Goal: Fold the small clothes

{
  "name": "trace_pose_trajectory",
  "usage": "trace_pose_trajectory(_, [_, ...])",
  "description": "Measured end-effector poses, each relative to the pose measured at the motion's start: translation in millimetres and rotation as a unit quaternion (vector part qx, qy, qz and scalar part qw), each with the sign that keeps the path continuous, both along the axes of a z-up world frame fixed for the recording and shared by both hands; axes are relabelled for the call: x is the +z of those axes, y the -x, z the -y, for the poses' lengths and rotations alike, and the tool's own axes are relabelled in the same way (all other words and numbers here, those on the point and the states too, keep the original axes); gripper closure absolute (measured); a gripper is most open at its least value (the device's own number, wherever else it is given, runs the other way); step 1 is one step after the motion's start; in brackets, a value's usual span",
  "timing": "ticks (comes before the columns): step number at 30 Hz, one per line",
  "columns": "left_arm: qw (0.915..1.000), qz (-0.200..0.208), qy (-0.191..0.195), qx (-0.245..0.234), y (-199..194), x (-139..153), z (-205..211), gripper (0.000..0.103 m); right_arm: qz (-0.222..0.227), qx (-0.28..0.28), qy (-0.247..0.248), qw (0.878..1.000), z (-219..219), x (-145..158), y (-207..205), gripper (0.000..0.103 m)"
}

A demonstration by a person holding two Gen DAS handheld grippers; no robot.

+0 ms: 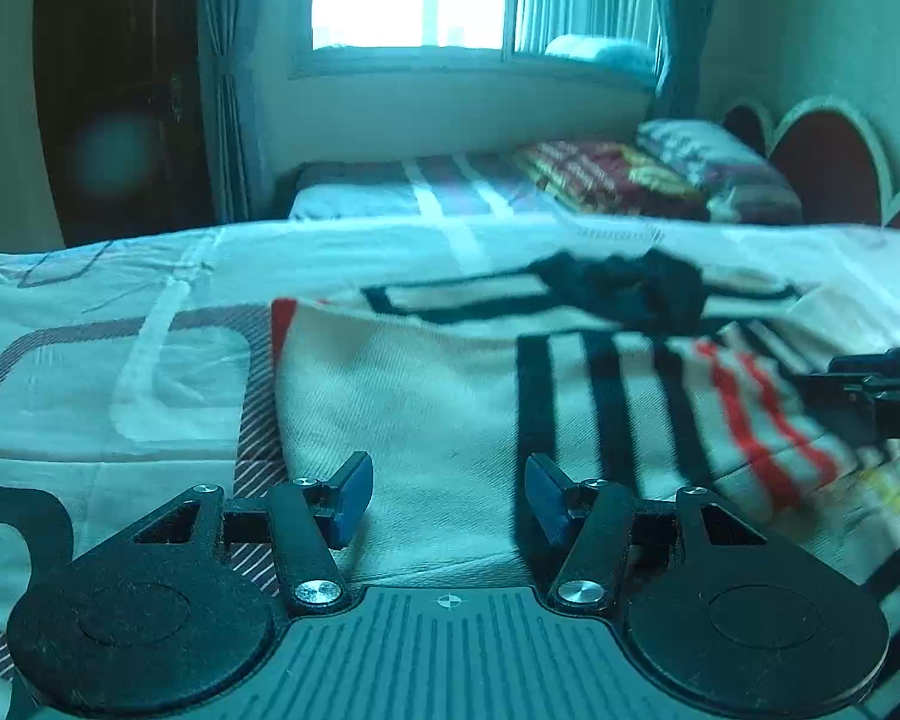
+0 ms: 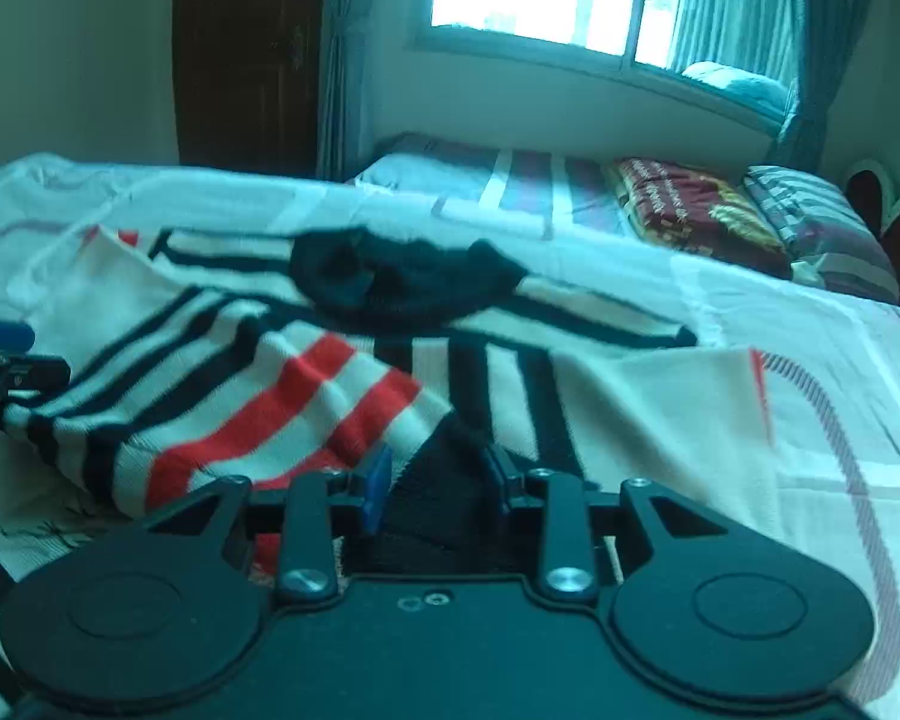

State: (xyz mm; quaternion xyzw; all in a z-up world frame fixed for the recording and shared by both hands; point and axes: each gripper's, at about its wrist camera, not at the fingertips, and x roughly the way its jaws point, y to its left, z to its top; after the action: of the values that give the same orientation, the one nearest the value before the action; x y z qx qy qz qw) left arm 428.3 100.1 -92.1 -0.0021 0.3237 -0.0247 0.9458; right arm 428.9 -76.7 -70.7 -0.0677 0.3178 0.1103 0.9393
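Cream knit with black and red stripes: one small sweater (image 1: 426,396) lies spread on the bed (image 1: 120,372) in front of you, its black collar (image 2: 402,282) toward the far edge and its long axis running left to right. Your left gripper (image 1: 447,498) hovers over its plain panel, fingers spread apart. Your right gripper (image 2: 435,486) has its fingers pinching a black-edged fold of the striped sleeve. Two pillows (image 1: 630,174) sit on a second bed beyond.
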Motion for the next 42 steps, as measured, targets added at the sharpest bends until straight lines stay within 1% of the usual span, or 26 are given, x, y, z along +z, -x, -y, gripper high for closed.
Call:
trace_pose_trajectory(1, [1.0000,0.003,0.002,-0.003,4,2,3,0.047,0.005,0.005,-0.004,1.000,1,3,4,0.070])
trace_pose_trajectory(3, [1.0000,-0.005,0.000,-0.007,6,-2,9,0.047,0.002,0.023,-0.012,1.000,1,2,9,0.068])
trace_pose_trajectory(4, [0.9999,-0.013,-0.001,-0.008,5,-7,11,0.047,-0.004,0.034,-0.008,0.999,-2,-2,10,0.067])
trace_pose_trajectory(5, [0.9997,-0.025,-0.007,-0.006,4,-14,12,0.047,-0.012,0.037,0.007,0.999,-5,-9,9,0.064])
trace_pose_trajectory(6, [0.9995,-0.026,-0.015,-0.007,5,-21,12,0.046,-0.026,0.031,0.029,0.999,-7,-19,6,0.062])
trace_pose_trajectory(7, [0.9996,-0.015,-0.022,-0.011,8,-24,12,0.046,-0.018,0.025,0.018,0.999,-2,-23,6,0.060])
trace_pose_trajectory(8, [0.9995,-0.015,-0.026,-0.013,9,-24,12,0.046,-0.020,0.015,0.009,1.000,3,-24,6,0.054])
trace_pose_trajectory(10, [0.9992,-0.018,-0.034,-0.012,11,-22,10,0.046,-0.026,0.002,0.000,1.000,9,-23,5,0.054])
trace_pose_trajectory(19, [0.9986,-0.025,-0.046,-0.008,10,-20,11,0.046,-0.050,0.007,-0.002,0.999,13,-20,0,0.053])
trace_pose_trajectory(22, [0.9979,-0.031,-0.056,-0.003,9,-19,16,0.042,-0.058,0.003,-0.003,0.998,13,-19,-2,0.053])
trace_pose_trajectory(23, [0.9975,-0.034,-0.061,0.000,8,-19,18,0.039,-0.062,0.001,0.001,0.998,12,-18,-3,0.051])
trace_pose_trajectory(24, [0.9971,-0.036,-0.068,0.005,7,-18,19,0.035,-0.064,0.000,0.010,0.998,8,-17,-3,0.051])
trace_pose_trajectory(26, [0.9969,-0.034,-0.070,0.009,10,-15,20,0.031,-0.064,-0.002,0.026,0.998,4,-12,-1,0.051])
trace_pose_trajectory(28, [0.9966,-0.028,-0.077,0.010,21,-10,19,0.026,-0.057,-0.005,0.014,0.998,9,-3,9,0.052])
trace_pose_trajectory(29, [0.9960,-0.023,-0.085,0.011,29,-7,18,0.017,-0.052,-0.006,0.003,0.999,14,1,16,0.052])
trace_pose_trajectory(30, [0.9955,-0.021,-0.092,0.011,38,-5,16,0.013,-0.050,-0.009,-0.007,0.999,21,5,23,0.054])
trace_pose_trajectory(32, [0.9951,-0.024,-0.095,0.012,58,-4,6,0.013,-0.051,-0.016,-0.028,0.998,38,11,38,0.056])
trace_pose_trajectory(34, [0.9955,-0.037,-0.086,0.018,79,-5,-7,0.013,-0.053,-0.030,-0.043,0.997,57,14,55,0.059])
trace_pose_trajectory(37, [0.9956,-0.042,-0.076,0.034,111,-7,-23,0.014,-0.052,-0.042,-0.041,0.997,74,14,77,0.061])
trace_pose_trajectory(42, [0.9969,-0.038,-0.035,0.060,163,-5,-38,0.014,-0.047,-0.057,-0.062,0.995,98,17,120,0.060])
